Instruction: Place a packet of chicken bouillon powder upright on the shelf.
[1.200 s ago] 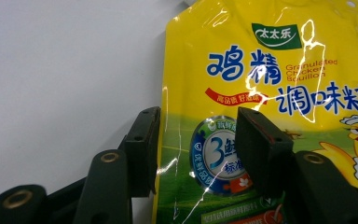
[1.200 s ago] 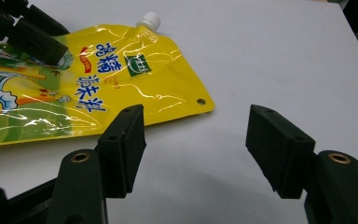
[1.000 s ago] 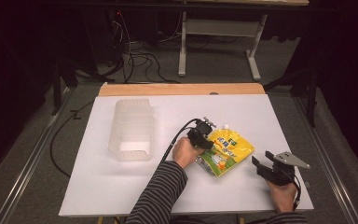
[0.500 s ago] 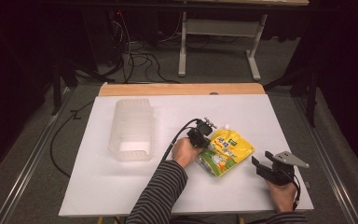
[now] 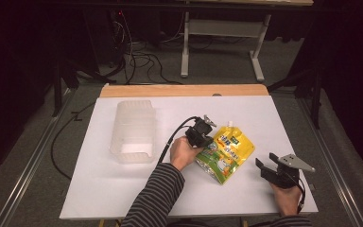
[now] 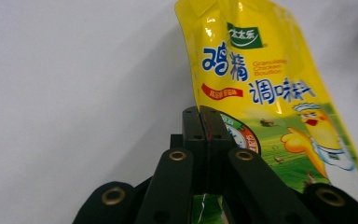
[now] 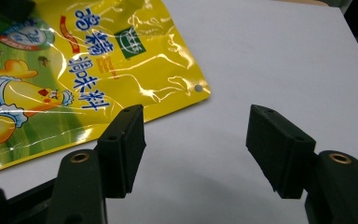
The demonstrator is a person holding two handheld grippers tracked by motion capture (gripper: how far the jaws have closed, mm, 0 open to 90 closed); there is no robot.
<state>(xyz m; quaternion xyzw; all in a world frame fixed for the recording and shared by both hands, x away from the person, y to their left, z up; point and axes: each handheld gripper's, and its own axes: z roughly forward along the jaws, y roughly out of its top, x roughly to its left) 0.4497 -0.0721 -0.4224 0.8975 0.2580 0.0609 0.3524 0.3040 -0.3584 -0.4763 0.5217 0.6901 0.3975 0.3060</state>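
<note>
A yellow and green chicken bouillon pouch (image 5: 228,152) lies right of centre on the white table (image 5: 113,194). My left gripper (image 5: 207,143) is at the pouch's left edge, shut on that edge. In the left gripper view the two jaws (image 6: 200,113) meet with the edge of the pouch (image 6: 261,84) pinched between them, and the pouch rises off the table. My right gripper (image 5: 265,166) rests open near the front right of the table, apart from the pouch. In the right gripper view its jaws (image 7: 196,133) stand wide with bare table between them, the pouch (image 7: 74,70) beyond to the left.
A clear plastic container (image 5: 132,131) stands on the left half of the table. A strip of wooden board (image 5: 184,90) shows along the far edge. The left gripper's black cable (image 5: 170,138) loops over the table. Table legs and floor cables lie beyond.
My left hand has lifted slightly at the pouch's left edge, and the pouch's near side has come up with it. The right gripper has kept still.
</note>
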